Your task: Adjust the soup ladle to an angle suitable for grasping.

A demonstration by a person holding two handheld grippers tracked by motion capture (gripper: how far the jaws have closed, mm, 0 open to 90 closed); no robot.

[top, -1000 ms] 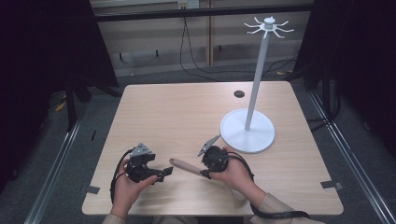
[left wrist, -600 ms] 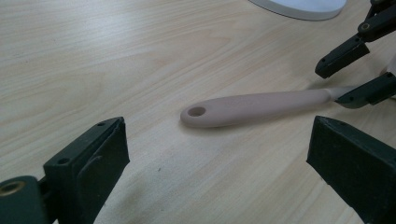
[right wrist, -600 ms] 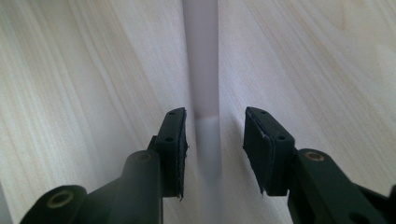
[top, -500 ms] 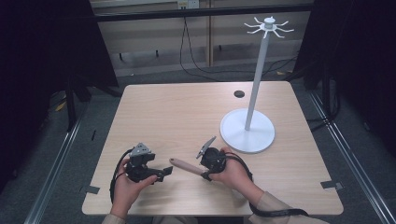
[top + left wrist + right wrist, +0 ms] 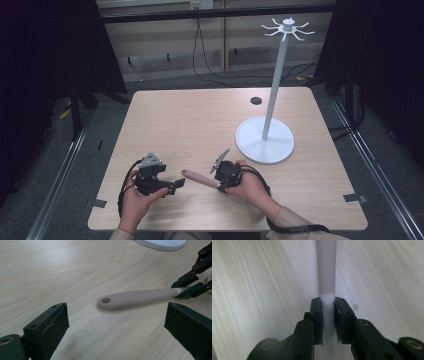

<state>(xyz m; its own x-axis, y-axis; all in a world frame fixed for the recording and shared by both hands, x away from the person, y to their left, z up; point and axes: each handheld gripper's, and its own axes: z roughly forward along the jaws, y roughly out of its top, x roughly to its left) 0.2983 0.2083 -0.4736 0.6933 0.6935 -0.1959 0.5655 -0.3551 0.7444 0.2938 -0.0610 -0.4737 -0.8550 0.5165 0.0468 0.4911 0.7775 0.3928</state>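
— Right gripper (image 5: 220, 188), state of fingers (image 5: 316, 315)?
— Clamped on the utensil (image 5: 136, 298), one pad on each side of its pale neck, just where the beige handle ends. Just been closing, with the neck between them.

— Position of the utensil relative to those fingers?
— Lying flat on the worktop (image 5: 200, 120). Handle running straight out ahead of the fingertips in the right gripper view, touching the wood along its length. Hanging hole at the free end, far from the grip. Head end hidden behind the hand in the high view; cannot tell its shape.

— Left gripper (image 5: 172, 184)?
— Fingers (image 5: 48, 325) apart, wide, nothing between the pads. Held low over the worktop, pointing toward the handle's holed tip. Tip just ahead of the fingertips, not touching them. Right gripper's fingers seen beyond, at the handle's other end.

— Hands?
— Left hand (image 5: 137, 197) wrapped round its gripper body, grey plate on top. Right hand (image 5: 252, 187) likewise, near the front edge.

— Farther out?
— White stand (image 5: 274, 100) beyond the right gripper, well apart from both sets of fingers: round base on the worktop, upright pole, ring of hooks at the top. Small dark disc (image 5: 256, 100) past the base, near the far edge.
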